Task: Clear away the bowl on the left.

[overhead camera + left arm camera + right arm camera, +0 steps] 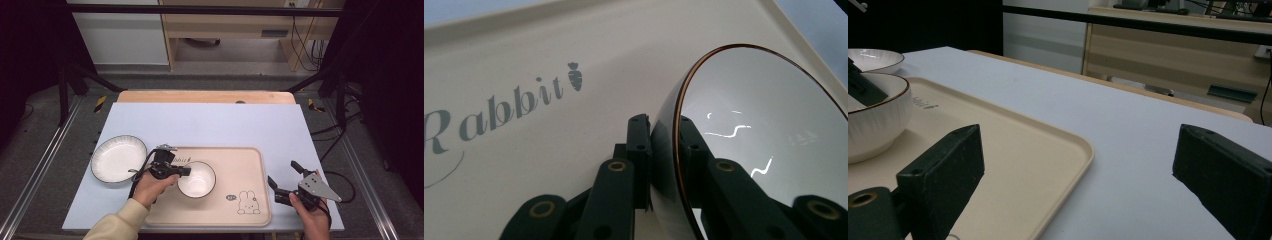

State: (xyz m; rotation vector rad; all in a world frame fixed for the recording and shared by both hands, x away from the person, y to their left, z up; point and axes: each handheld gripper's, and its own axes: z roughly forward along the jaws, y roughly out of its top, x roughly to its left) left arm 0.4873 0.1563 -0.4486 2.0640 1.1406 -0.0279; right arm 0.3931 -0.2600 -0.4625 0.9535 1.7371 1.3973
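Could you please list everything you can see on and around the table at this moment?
bowl: one, white with a dark rim, on the tray, its rim pinched by the left gripper
plate: one, white with a dark rim, on the mat left of the tray
tray: one, beige with a rabbit drawing, near the front edge
mat: one, pale blue, covering the table
table: one, wooden, its far edge visible
left gripper: one, black, shut on the bowl
right gripper: one, black, open, right of the tray
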